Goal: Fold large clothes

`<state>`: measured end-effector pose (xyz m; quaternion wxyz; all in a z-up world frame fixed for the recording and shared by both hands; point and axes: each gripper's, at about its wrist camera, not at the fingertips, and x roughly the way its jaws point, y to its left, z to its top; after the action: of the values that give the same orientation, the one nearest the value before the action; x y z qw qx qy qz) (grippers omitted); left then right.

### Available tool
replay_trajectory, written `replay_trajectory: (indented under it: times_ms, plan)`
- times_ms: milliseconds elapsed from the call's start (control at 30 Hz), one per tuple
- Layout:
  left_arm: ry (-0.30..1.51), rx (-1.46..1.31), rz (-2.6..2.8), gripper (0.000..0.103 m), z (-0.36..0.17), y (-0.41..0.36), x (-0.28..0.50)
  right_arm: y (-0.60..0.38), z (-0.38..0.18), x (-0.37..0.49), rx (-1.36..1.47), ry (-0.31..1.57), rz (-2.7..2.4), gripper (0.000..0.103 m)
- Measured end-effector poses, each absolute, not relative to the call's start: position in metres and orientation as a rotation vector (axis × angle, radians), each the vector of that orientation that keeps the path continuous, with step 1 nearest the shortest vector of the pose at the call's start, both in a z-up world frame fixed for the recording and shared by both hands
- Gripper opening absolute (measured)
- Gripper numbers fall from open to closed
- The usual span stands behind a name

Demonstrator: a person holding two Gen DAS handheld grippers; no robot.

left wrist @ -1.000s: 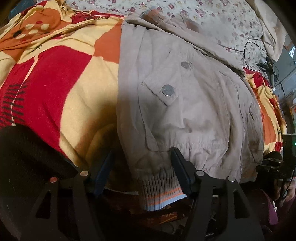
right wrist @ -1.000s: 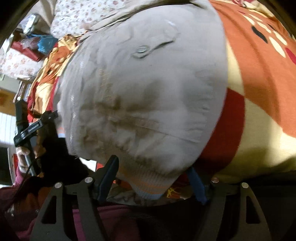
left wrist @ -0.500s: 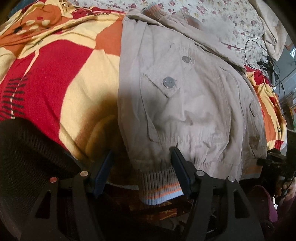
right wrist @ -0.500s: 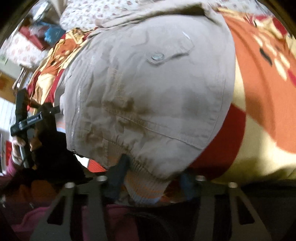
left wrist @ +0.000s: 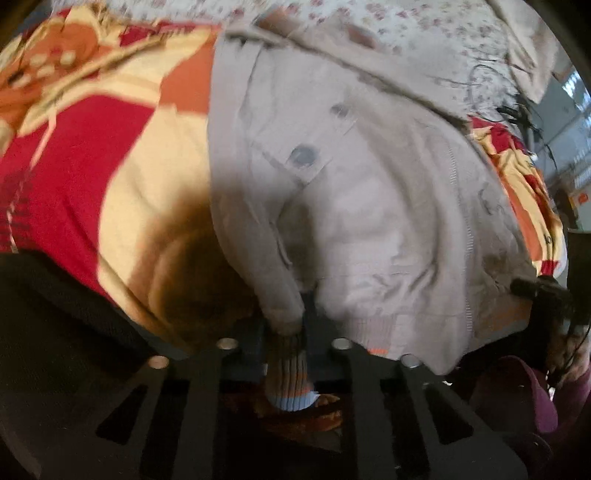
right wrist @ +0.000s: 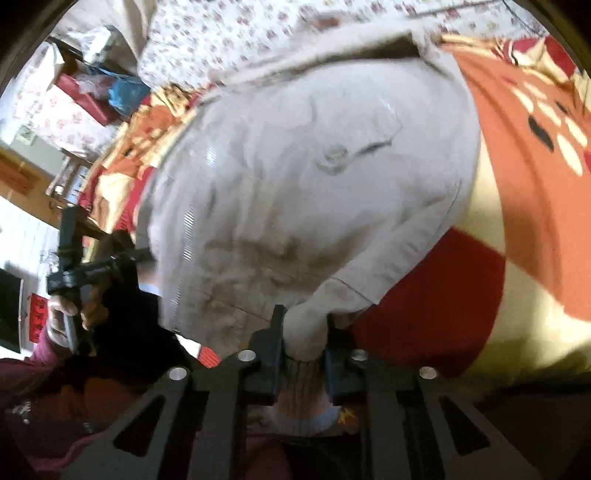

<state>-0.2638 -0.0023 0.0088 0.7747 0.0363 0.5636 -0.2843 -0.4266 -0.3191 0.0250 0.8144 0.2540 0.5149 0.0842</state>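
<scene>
left gripper [left wrist: 286, 332]: clamped on the ribbed hem band [left wrist: 291, 373] at the jacket's left bottom corner; cloth bunched tight between the jaws
right gripper [right wrist: 304, 354]: jaws closing on the ribbed band at the other bottom corner; pads already press the knit, striped edge hangs out below
left gripper, seen from right wrist view: off to the left of the jacket, held in the person's hand [right wrist: 70, 314], maroon sleeve behind
jacket [left wrist: 351, 192]: beige zip-up with snap pocket flaps, lying front-up on the bed, near edge draping over the bed's side
zipper [left wrist: 452, 177]: runs down the middle, hem to collar
long axis: hem nearest the grippers, collar [left wrist: 280, 29] at the far end; axis runs straight away from the person
blanket [left wrist: 110, 166]: red, orange and cream, under the jacket and showing on both sides of it
floral sheet [right wrist: 229, 44]: beyond the collar, at the head of the bed
step: grasping both hem corners, fold itself not yet begun
next move (judgement): lift both corners together, carry the hem up toward the collar, keep hands level so the fold line stays square across the zipper
risk (judgement): knit band is thick and stretchy, could slip from the right gripper if lifted before the jaws finish closing
blur: both views smeared, fine detail unclear
</scene>
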Motion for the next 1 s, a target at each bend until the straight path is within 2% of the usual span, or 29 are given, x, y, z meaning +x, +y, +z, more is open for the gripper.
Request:
replay_trajectory:
  times_ms: [167,333,467,700,1000]
  plan:
    - [1.154,-0.151,-0.691,0.012,0.057,0.02,-0.242,-0.335,0.064,-0.424,0.613,0.932,0.232,0.015]
    - [1.016,-0.193,-0.692,0.012,0.108,0.014,-0.209,-0.366,0.102,-0.401,0.694,0.733,0.243,0.014]
    - [0.923,-0.192,-0.685,0.012,0.134,-0.011,-0.168,-0.392,0.12,-0.359,0.693,0.652,0.194,0.014]
    - [0.874,-0.179,-0.633,0.012,0.143,-0.066,-0.081,-0.447,0.124,-0.27,0.699,0.642,0.097,0.013]
    - [0.964,-0.175,-0.495,0.011,0.095,-0.123,0.03,-0.517,0.083,-0.163,0.748,0.683,-0.077,0.013]
